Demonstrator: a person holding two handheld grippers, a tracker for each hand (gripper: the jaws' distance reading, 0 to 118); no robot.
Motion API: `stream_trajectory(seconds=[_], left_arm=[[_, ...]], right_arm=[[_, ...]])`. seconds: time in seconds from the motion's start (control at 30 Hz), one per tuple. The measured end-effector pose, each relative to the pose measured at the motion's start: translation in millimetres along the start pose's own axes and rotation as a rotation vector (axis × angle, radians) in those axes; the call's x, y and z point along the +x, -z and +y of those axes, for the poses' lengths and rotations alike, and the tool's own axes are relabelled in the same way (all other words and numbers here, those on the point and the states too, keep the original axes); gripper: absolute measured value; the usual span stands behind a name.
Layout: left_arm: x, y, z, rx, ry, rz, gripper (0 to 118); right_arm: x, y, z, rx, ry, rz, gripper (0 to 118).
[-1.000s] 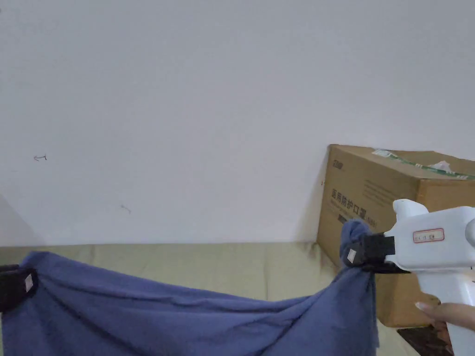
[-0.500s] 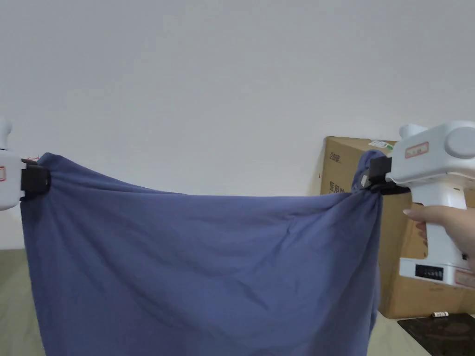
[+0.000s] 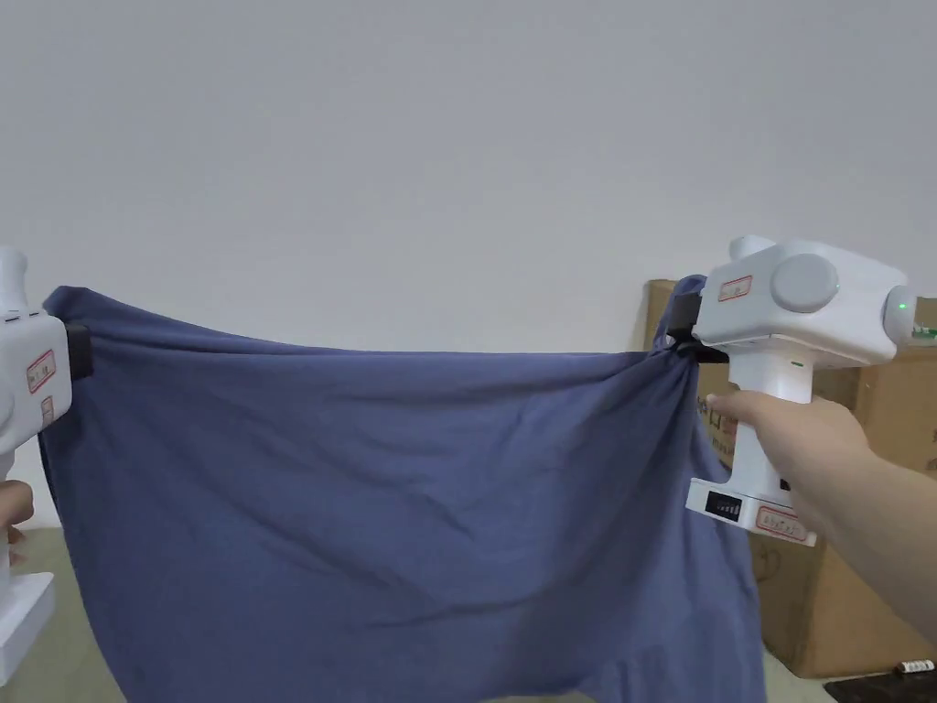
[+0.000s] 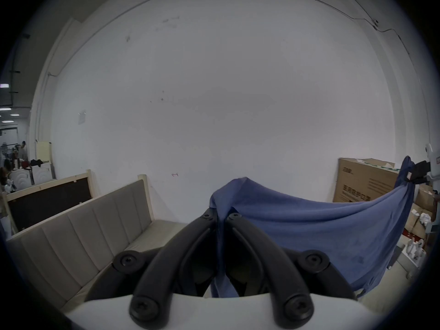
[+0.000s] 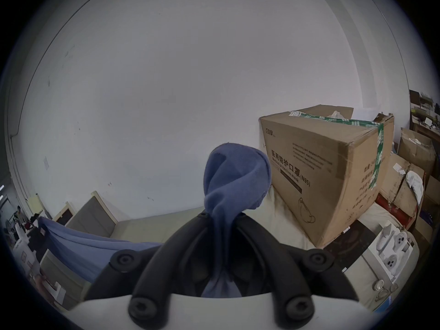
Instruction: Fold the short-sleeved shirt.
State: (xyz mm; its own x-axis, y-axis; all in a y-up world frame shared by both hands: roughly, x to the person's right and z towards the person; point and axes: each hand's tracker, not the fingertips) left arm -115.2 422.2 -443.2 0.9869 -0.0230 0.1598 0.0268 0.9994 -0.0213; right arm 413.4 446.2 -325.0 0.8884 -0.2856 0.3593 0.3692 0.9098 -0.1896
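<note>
A blue short-sleeved shirt (image 3: 393, 494) hangs spread out in the air in front of a white wall, stretched between both grippers. My left gripper (image 3: 78, 352) is shut on its left top corner. My right gripper (image 3: 682, 334) is shut on the right top corner, where a bunch of cloth sticks up past the jaws. In the left gripper view the black jaws (image 4: 220, 217) pinch the shirt (image 4: 321, 237), which runs off to the right. In the right gripper view the jaws (image 5: 222, 216) clamp a bunched fold of the shirt (image 5: 234, 178). The shirt's lower edge is out of frame.
A large cardboard box (image 3: 860, 513) stands on the beige padded surface (image 4: 154, 230) right behind my right gripper. More boxes and white devices (image 5: 392, 242) lie farther right. A padded headboard (image 4: 78, 221) runs along the left. A person's hand (image 3: 787, 439) holds the right gripper.
Both grippers have lifted the shirt from low over the surface to chest height. It now hangs spread wide. The right gripper has come slightly inward to the left.
</note>
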Motion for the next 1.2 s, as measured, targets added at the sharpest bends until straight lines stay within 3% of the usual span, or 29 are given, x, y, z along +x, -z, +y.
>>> stream_trajectory(seconds=[0.17,0.33,0.4,0.47,0.57,0.67,0.77,0.93,1.07,1.2], left_arm=[[-6.4,-1.3,-50.3,-0.028,-0.02,0.04,4],[-23.0,-19.5,-165.7,-0.332,-0.131,-0.005,4],[-26.2,-48.9,-218.8,-0.426,-0.125,-0.03,4],[-32.1,-95.4,-256.0,-0.426,-0.153,-0.041,4],[-42.0,-168.3,-281.5,-0.456,-0.261,-0.081,4],[-54.0,-236.7,-276.8,-0.399,-0.285,-0.082,4],[-63.3,-281.8,-252.3,-0.348,-0.277,-0.092,4],[-56.0,-316.6,-202.7,-0.291,-0.219,-0.124,4],[-49.0,-277.9,-210.1,-0.556,-0.21,-0.198,4],[-52.2,-238.2,-274.7,-0.821,-0.21,-0.203,4]], right_arm=[[7.7,38.5,-74.1,-0.103,0.009,0.01,8],[33.5,67.5,-205.9,-0.355,-0.018,-0.014,8],[48.1,60.2,-263.1,-0.434,-0.011,-0.046,8],[57.9,39.9,-312.0,-0.458,-0.076,-0.07,8],[73.4,-18.2,-358.1,-0.479,-0.1,-0.02,8],[89.3,-84.1,-377.4,-0.476,-0.091,0.014,8],[91.5,-149.5,-380.2,-0.444,-0.131,0.027,8],[95.8,-217.5,-377.3,-0.428,-0.053,0.037,8],[104.1,-215.9,-399.1,-0.535,-0.017,-0.004,8],[111.5,-196.9,-425.8,-0.638,0.071,-0.054,8]])
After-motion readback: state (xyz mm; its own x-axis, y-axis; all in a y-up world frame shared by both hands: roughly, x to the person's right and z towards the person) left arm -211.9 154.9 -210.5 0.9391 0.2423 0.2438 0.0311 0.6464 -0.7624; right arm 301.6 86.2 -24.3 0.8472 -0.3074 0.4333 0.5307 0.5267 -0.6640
